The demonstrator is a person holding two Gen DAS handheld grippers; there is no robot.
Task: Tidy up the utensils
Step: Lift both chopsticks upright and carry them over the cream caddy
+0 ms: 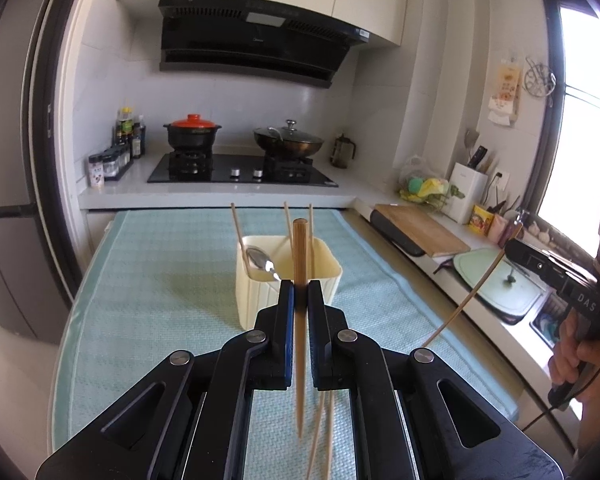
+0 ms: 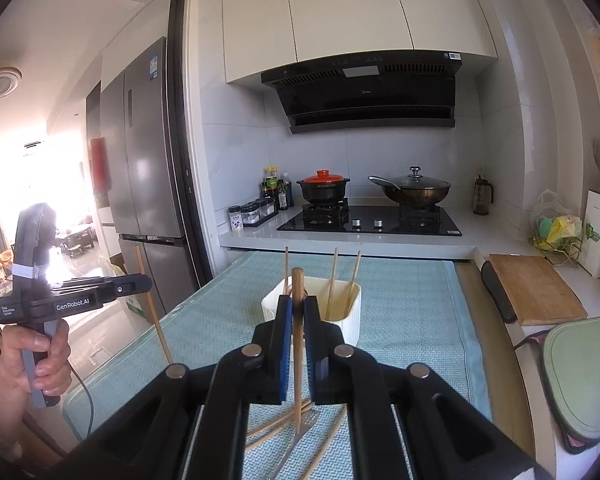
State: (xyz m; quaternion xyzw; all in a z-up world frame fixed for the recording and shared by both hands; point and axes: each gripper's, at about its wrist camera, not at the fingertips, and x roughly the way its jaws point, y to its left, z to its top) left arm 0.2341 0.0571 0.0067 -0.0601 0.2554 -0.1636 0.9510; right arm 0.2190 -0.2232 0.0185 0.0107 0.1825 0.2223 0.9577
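Each hand holds one chopstick above the cloth-covered surface (image 1: 160,280), short of the cream utensil holder (image 1: 288,280).

The left chopstick (image 1: 300,280) stands nearly upright between the fingers of the left gripper (image 1: 300,292), which are clamped together on it, with the blunt end up and the thin tip hanging below. The right chopstick (image 2: 298,320) is pinched the same way in the right gripper (image 2: 298,308), its fingers also closed on the stick. In the holder three chopsticks (image 1: 236,228) already lean against the walls, and a metal spoon (image 1: 262,264) rests with its bowl at the rim. More chopsticks (image 2: 276,424) and a flat metal utensil (image 2: 300,436) lie loose on the cloth below the right gripper.

The main risk, as I judge it, is the grip itself: each stick is held at a single narrow point, so it may pivot or slide between the pads when its tip meets the holder's rim or the sticks already inside. A tip striking the rim could also push the light holder across the cloth or tip it. The two grippers are close to the same opening, so bringing both sticks in at once may cross them or knock the spoon out. A stick dropped from this height could bounce off the surface to the floor.
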